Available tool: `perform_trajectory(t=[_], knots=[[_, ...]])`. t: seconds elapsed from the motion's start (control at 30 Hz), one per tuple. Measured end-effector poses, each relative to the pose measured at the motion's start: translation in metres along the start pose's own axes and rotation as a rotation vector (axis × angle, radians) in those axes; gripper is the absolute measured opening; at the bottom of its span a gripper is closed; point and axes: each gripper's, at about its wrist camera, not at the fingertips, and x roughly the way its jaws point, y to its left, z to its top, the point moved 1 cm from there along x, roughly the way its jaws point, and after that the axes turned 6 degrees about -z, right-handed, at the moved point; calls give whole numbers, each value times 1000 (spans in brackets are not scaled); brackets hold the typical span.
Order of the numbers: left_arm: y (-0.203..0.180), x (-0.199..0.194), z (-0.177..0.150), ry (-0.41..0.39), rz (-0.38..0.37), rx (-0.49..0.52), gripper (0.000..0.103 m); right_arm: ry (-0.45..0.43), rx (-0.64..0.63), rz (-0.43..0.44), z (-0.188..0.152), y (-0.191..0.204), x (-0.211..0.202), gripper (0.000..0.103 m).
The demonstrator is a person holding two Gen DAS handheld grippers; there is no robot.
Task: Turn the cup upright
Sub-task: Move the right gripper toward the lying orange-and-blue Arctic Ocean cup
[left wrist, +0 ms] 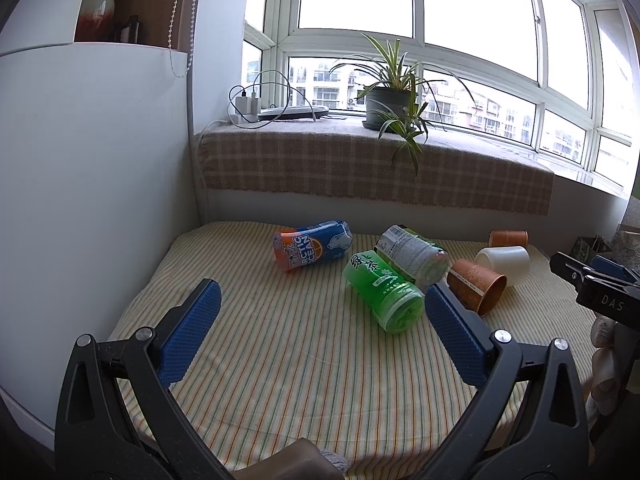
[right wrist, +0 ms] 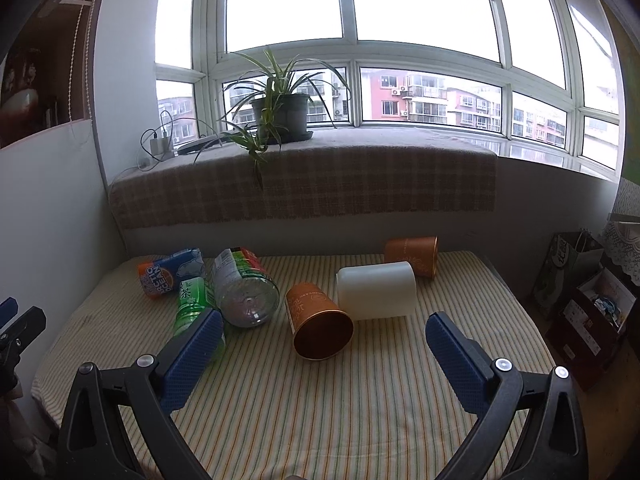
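Three cups lie on their sides on the striped cloth (right wrist: 360, 400). A near orange cup (right wrist: 318, 324) has its open mouth toward me; it also shows in the left wrist view (left wrist: 474, 286). A white cup (right wrist: 376, 296) lies behind it, also in the left wrist view (left wrist: 504, 264). A far orange cup (right wrist: 412, 256) lies at the back, also in the left wrist view (left wrist: 508, 239). My right gripper (right wrist: 324, 344) is open and empty, just short of the near orange cup. My left gripper (left wrist: 322, 316) is open and empty over the cloth's left half.
A green bottle (left wrist: 384, 294), a clear bottle (left wrist: 414, 256) and an orange-blue bottle (left wrist: 310, 244) lie on their sides left of the cups. A potted plant (left wrist: 390, 106) stands on the plaid-covered sill. A white cabinet (left wrist: 92, 200) stands left. Bags (right wrist: 584, 304) sit on the floor right.
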Motion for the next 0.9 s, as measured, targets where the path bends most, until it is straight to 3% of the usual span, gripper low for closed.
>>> perform_trajectory(t=[0.4,0.53,0.7,0.9], knots=[[25,1,-9,52,39,-31,103,136,-122,182,44,38,64,103],[38,-1,-14,61,65,-43,103,140,-184,241,59,65,78,103],[58,-5,-19,70,102,-62,103,116,-333,307,74,111,89,103],[82,-14,-24,79,153,-82,103,143,-619,447,73,174,113,103]])
